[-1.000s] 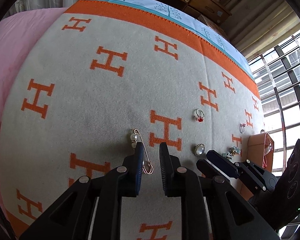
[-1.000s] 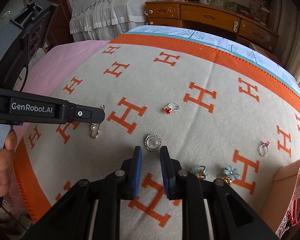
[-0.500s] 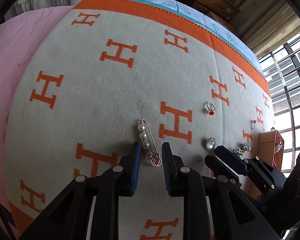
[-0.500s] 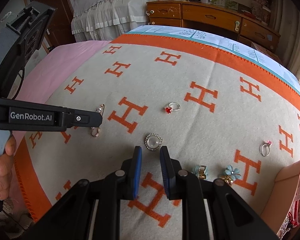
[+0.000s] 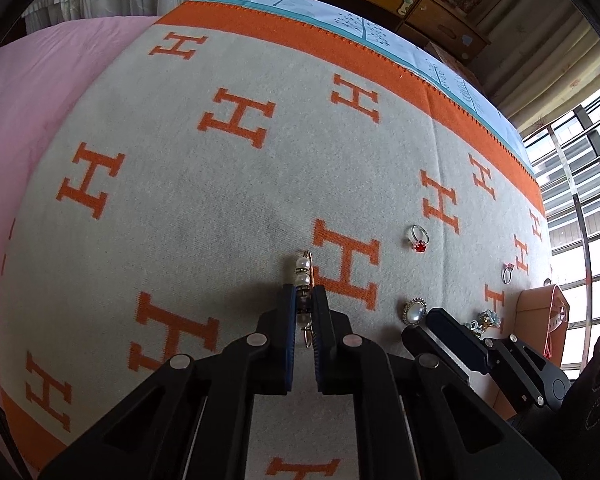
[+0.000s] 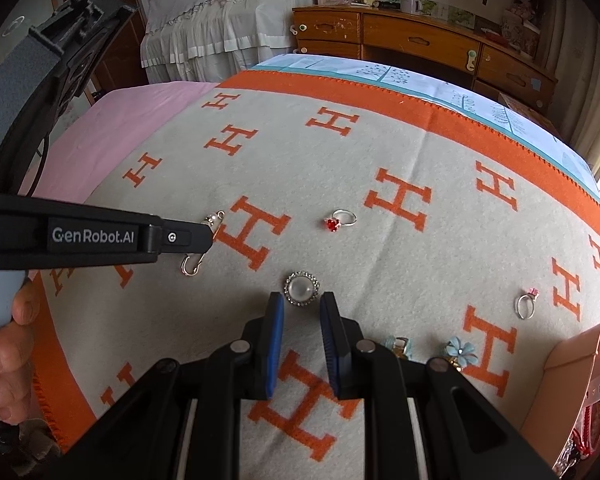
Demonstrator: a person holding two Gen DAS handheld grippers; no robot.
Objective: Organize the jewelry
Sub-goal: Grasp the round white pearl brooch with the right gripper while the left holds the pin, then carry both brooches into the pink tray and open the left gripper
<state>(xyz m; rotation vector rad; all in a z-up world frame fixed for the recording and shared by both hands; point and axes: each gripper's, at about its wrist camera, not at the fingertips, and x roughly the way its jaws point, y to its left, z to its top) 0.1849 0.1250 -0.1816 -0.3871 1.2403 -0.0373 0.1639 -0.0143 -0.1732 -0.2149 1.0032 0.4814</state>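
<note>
Pinching the pearl pin at lower centre of the left view, the left gripper has its two blue-lined fingers pressed against the beaded shaft, with two pearls showing above the tips and the clasp loop hanging between the fingers below; in the right view the same gripper enters from the left edge and covers the middle of the pin, so that only its two ends show. Right gripper, lower centre of its own view: fingers spread, nothing between them, tips just short of the round brooch, which lies flat on the blanket. Right of the right gripper's arms, lower frame: a small blue piece, partly hidden, and a blue flower piece beside it. Lower right corner: peach box, open, with red cord inside; contents otherwise unclear. Middle right: thin ring with a pink stone. Centre, beyond the brooch: ring with a red stone. Base: cream blanket with orange letter pattern and orange border, lying over a pink sheet. Upper frame, farthest: wooden dresser and white ruffled cloth.
</note>
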